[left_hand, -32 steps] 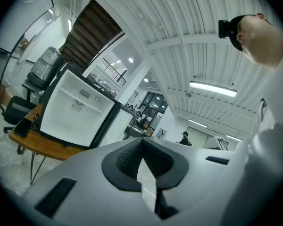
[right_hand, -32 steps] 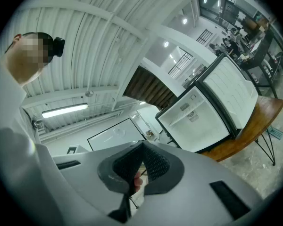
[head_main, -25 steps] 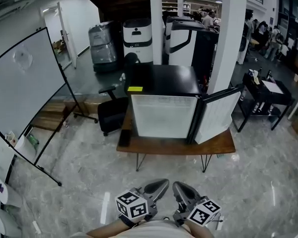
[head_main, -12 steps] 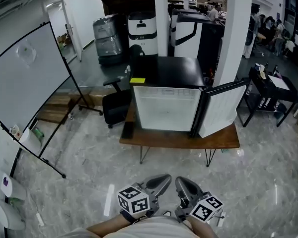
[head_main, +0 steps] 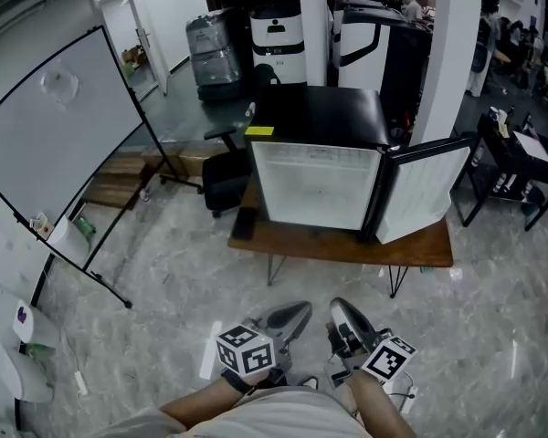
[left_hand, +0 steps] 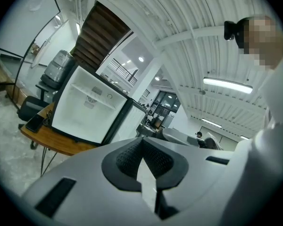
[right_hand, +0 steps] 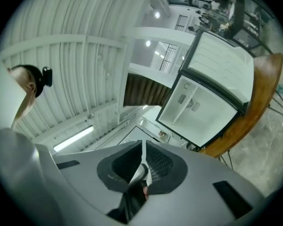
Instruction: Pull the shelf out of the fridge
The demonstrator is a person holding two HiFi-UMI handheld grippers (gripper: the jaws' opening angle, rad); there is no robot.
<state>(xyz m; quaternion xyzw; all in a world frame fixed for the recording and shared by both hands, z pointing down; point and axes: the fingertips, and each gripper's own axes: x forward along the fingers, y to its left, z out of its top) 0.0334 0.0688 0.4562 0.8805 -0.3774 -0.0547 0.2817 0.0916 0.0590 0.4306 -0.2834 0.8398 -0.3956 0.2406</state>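
A small black fridge (head_main: pixel 315 185) stands on a wooden table (head_main: pixel 347 245) ahead of me. Its door (head_main: pixel 429 199) hangs open to the right, baring a white interior. In the left gripper view a thin white shelf (left_hand: pixel 96 94) crosses the upper part of the fridge (left_hand: pixel 87 109). The fridge (right_hand: pixel 198 112) also shows tilted in the right gripper view. My left gripper (head_main: pixel 292 316) and right gripper (head_main: pixel 344 310) are held side by side close to my body, well short of the table. Both are shut with nothing between the jaws (left_hand: pixel 142 142) (right_hand: pixel 142 147).
A whiteboard on a stand (head_main: pixel 46 144) leans at the left. A black office chair (head_main: pixel 224 185) sits by the table's left end. A white pillar (head_main: pixel 452 53) rises behind the fridge door, and a black cart (head_main: pixel 521 167) stands at the right. Marble floor lies between me and the table.
The fridge and table have slid lower and grown larger in the head view: I have come closer. Both grippers stay shut near my body.
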